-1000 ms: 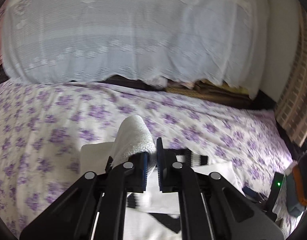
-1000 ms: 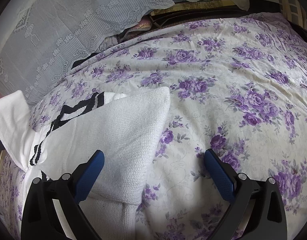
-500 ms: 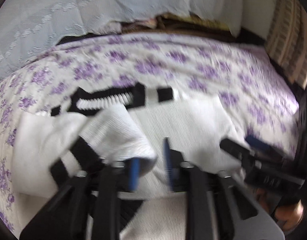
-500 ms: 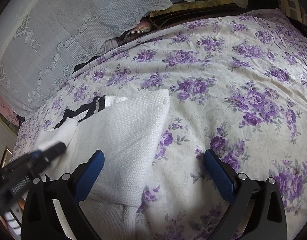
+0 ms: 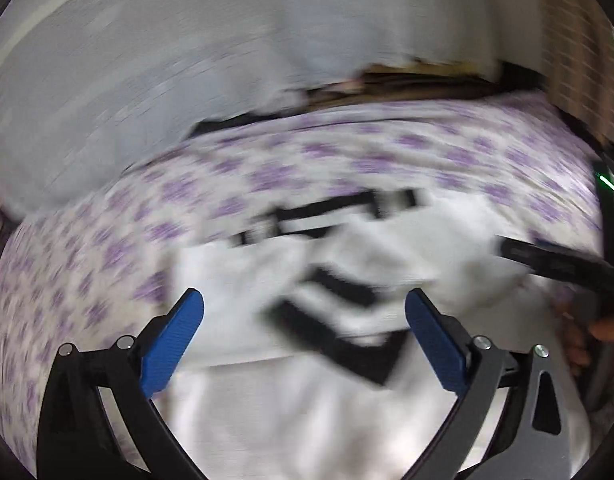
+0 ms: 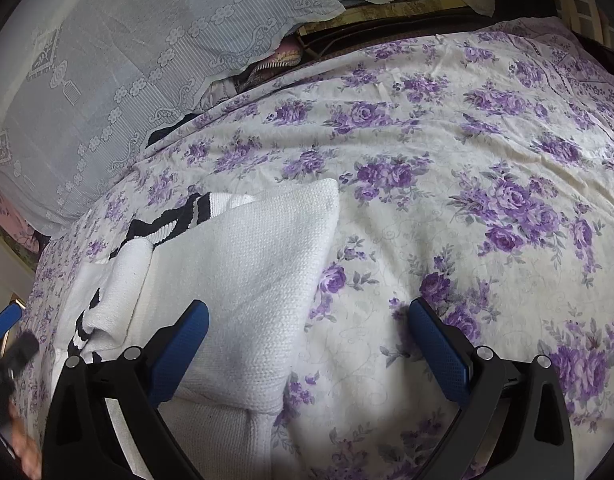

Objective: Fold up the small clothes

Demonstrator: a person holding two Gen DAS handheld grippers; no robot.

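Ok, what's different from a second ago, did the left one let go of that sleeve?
Yes. The left gripper, shut on the white sleeve a second ago, carried it down and across onto the sweater, then opened; the sleeve now lies folded over the body. The right gripper stayed open and in place over the sweater's edge, and the floral bedsheet is unchanged.

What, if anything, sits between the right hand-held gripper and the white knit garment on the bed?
Nothing visible. The right hand-held gripper is open, its left finger already over the white knit garment, its right finger over bare floral bedsheet. The sleeve lies folded onto the garment, left of the gripper.
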